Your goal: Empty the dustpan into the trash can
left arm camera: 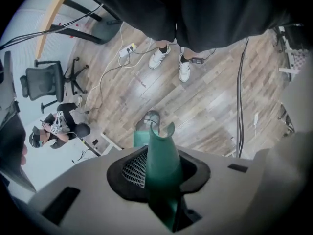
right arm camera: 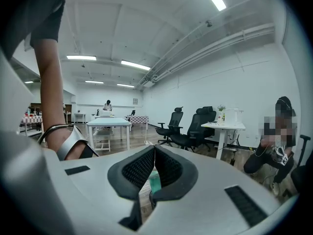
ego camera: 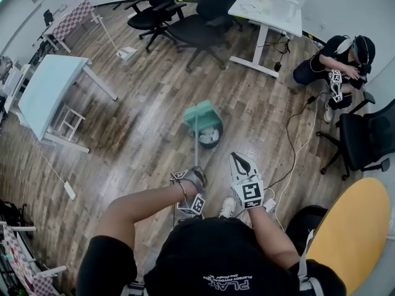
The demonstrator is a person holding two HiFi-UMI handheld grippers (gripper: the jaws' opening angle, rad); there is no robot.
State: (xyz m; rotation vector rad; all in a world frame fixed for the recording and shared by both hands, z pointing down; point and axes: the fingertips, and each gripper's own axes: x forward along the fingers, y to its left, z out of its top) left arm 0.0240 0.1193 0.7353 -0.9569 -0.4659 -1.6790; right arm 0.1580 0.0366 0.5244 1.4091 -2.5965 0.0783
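Wood-plank flooring (ego camera: 142,125) runs across an open office, where black office chairs (ego camera: 196,18) stand beside a white desk (ego camera: 266,8) and a pale blue table (ego camera: 48,86) sits off to the left in the head view. At the middle of the room a person stands over a small dark trash can (ego camera: 211,138), with white shoes (ego camera: 227,208) just visible below the two handheld grippers.

The left gripper (ego camera: 196,176) points steeply down. Its fingers are pinched on the long handle (ego camera: 196,148) of a green dustpan (ego camera: 200,115). That gripper's own view shows the green shaft clamped between the black pads and running out toward the pan. The dustpan is tipped at the can's far rim, its pan partly over the opening, and white material shows inside the can.

The right gripper (ego camera: 238,161) is held just beside the left, close to level. Its fingers are pressed together at the tips with nothing between them.

A second person (ego camera: 338,63) crouches on the floor near the desk, well apart from the can, and a round yellow tabletop (ego camera: 353,233) fills the lower right corner.
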